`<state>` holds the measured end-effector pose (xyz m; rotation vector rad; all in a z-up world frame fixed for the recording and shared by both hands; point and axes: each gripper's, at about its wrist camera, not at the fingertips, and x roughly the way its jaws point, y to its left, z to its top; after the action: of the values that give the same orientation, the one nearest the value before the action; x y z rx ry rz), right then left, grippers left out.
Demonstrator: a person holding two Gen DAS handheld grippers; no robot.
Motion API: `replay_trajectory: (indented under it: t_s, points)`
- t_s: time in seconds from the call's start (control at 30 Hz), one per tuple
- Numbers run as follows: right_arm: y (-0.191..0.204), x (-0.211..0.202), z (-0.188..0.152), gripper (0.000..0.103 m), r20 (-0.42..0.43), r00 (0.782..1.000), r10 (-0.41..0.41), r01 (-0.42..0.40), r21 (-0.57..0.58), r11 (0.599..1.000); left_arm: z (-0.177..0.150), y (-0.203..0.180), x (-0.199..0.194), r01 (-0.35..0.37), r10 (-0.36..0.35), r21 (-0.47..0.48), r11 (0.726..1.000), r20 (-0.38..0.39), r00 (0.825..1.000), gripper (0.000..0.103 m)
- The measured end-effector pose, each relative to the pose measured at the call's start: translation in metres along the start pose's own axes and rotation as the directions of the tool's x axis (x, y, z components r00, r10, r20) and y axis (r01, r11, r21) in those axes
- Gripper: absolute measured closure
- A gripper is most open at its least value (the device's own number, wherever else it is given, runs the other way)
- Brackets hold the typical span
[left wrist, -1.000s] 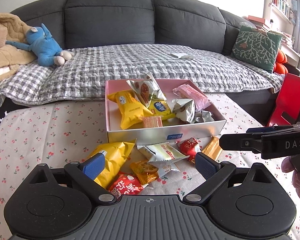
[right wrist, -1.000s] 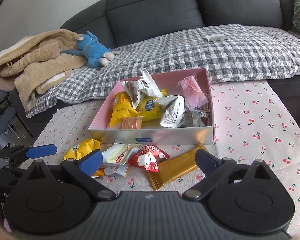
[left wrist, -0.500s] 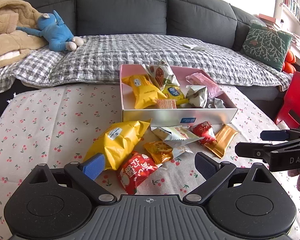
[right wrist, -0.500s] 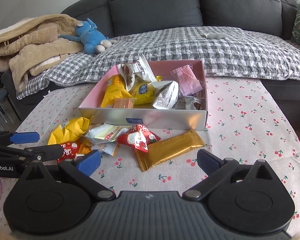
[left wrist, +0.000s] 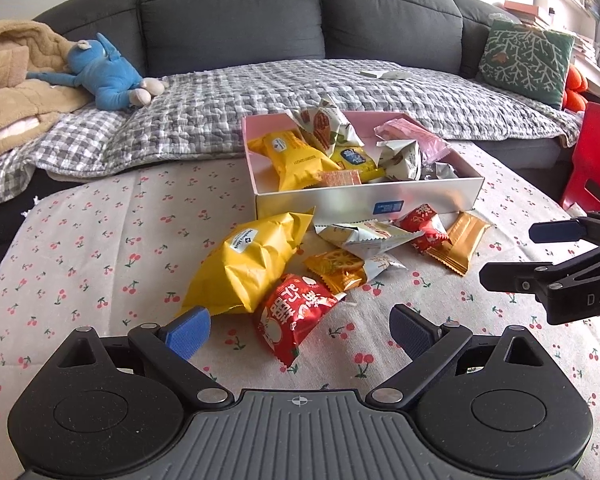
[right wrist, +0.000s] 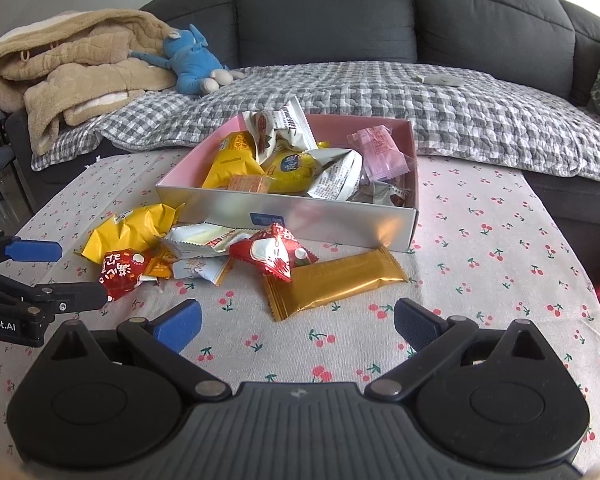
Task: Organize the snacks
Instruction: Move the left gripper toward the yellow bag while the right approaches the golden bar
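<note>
Glossy wrappers, matt cloth

Foil snack packets [left wrist: 256,264] shone beside the silvery box [left wrist: 364,204]; the cherry-print tablecloth [left wrist: 100,240] beneath looked woven, matt.

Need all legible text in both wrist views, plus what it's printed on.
"DAS", cut off by the frame edge: side of the right gripper, left wrist view.
"Robot.AI", start cut off: side of the left gripper, right wrist view.
Print on the snack packets, such as the red packet and yellow bag, and the blue label on the box: too small or blurred.
</note>
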<state>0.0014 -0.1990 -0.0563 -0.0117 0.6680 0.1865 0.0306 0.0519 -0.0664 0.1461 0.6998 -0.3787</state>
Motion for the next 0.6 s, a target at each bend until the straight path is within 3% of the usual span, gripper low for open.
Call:
replay_trajectory:
  t_s: [0.6]
  points:
    - [0.004, 0.018, -0.001, 0.002, 0.024, 0.999, 0.029, -0.028, -0.040, 0.999, 0.012, 0.002, 0.015, 0.035, -0.039, 0.071, 0.997, 0.045, 0.998, 0.008]
